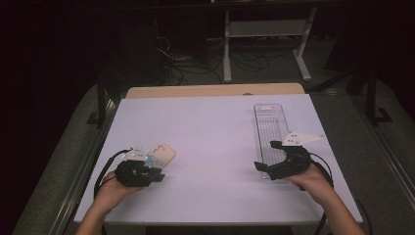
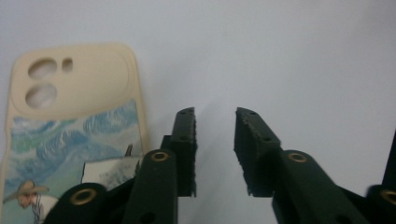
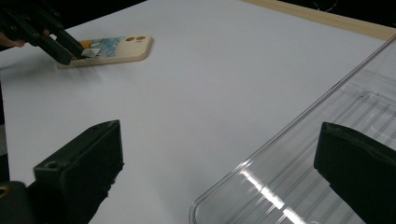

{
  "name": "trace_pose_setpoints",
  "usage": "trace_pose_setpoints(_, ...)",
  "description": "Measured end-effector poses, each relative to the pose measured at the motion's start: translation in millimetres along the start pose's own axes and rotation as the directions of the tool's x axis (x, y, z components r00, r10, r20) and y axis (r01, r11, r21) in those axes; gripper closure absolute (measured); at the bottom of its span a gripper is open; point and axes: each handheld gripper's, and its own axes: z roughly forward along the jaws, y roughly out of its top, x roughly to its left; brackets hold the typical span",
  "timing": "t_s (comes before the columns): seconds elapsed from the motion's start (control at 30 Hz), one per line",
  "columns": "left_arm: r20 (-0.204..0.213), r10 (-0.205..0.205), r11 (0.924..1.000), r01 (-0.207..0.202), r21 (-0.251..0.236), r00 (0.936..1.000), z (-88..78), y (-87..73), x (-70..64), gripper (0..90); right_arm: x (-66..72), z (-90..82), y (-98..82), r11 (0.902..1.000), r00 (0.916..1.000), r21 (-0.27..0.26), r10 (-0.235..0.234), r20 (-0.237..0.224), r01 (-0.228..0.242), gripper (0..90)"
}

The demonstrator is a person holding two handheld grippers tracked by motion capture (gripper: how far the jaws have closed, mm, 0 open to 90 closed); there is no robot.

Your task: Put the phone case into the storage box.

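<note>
A cream phone case with a blue wave picture lies flat on the white table at the front left. My left gripper sits just in front of it. In the left gripper view the case is beside the left jaw, and the gripper is open by a narrow gap with only bare table between the pads. My right gripper stands wide open at the near end of a clear plastic tray. In the right gripper view its jaws straddle the tray's near corner, which holds nothing.
A wooden strip borders the table's far edge. Beyond it are a dark floor, cables and a white stand. The right gripper view shows the left gripper at the end of the phone case.
</note>
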Motion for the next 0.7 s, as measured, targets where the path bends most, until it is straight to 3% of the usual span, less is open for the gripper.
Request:
trace_pose_setpoints(0.1, 0.002, 0.023, 0.9990, -0.023, -0.038, 0.9997, -2.4, 3.1, -1.1, 57.7, 0.0, 0.6, 0.0, 1.0000, 1.0000, -0.001, -0.003, -0.001, 0.003, 0.9)
trace_pose_setpoints(0.2, 0.003, 0.017, 0.9970, -0.017, -0.075, 0.9998, -4.1, 4.6, -3.6, 48.0, 0.1, 0.8, 0.0, 1.0000, 1.0000, -0.002, -0.005, -0.002, 0.005, 0.9)
trace_pose_setpoints(0.23, -0.001, 0.034, 0.9955, -0.034, -0.089, 0.9994, -4.7, 4.9, -3.6, 44.4, 0.1, 0.8, 0.1, 1.0000, 1.0000, -0.002, -0.006, -0.002, 0.006, 0.9)
trace_pose_setpoints(0.3, 0.003, 0.035, 0.9946, -0.035, -0.097, 0.9994, -4.9, 4.8, -4.9, 40.6, -0.1, 1.0, 0.1, 0.9999, 0.9999, -0.004, -0.011, -0.001, 0.011, 0.9)
trace_pose_setpoints(0.33, -0.001, 0.052, 0.9933, -0.052, -0.103, 0.9987, -5.0, 5.0, -6.0, 30.8, -0.2, 1.2, 0.0, 0.9999, 0.9999, -0.002, -0.012, -0.003, 0.012, 0.9)
trace_pose_setpoints(0.4, 0.000, 0.052, 0.9927, -0.051, -0.110, 0.9987, -4.0, 5.3, -6.5, 21.7, -0.3, 1.2, 0.1, 1.0000, 1.0000, -0.003, -0.009, -0.003, 0.009, 0.9)
trace_pose_setpoints(0.43, 0.000, 0.054, 0.9926, -0.054, -0.108, 0.9985, -3.5, 5.2, -7.0, 21.7, -0.3, 1.2, 0.1, 1.0000, 1.0000, -0.003, -0.009, -0.003, 0.009, 0.9)
trace_pose_setpoints(0.5, -0.013, 0.073, 0.9912, -0.074, -0.110, 0.9972, -2.4, 5.8, -6.8, 12.9, -0.3, 1.0, 0.1, 1.0000, 1.0000, -0.003, -0.006, -0.002, 0.006, 0.9)
trace_pose_setpoints(0.6, -0.016, 0.065, 0.9896, -0.067, -0.128, 0.9977, -1.2, 5.9, -7.7, 2.5, -0.3, 0.6, 0.0, 1.0000, 1.0000, -0.001, -0.003, -0.001, 0.003, 0.9)
trace_pose_setpoints(0.7, -0.044, 0.074, 0.9866, -0.080, -0.142, 0.9962, -1.5, 6.1, -7.3, 0.0, -0.3, 0.5, 0.0, 1.0000, 1.0000, -0.001, -0.003, -0.001, 0.003, 0.9)
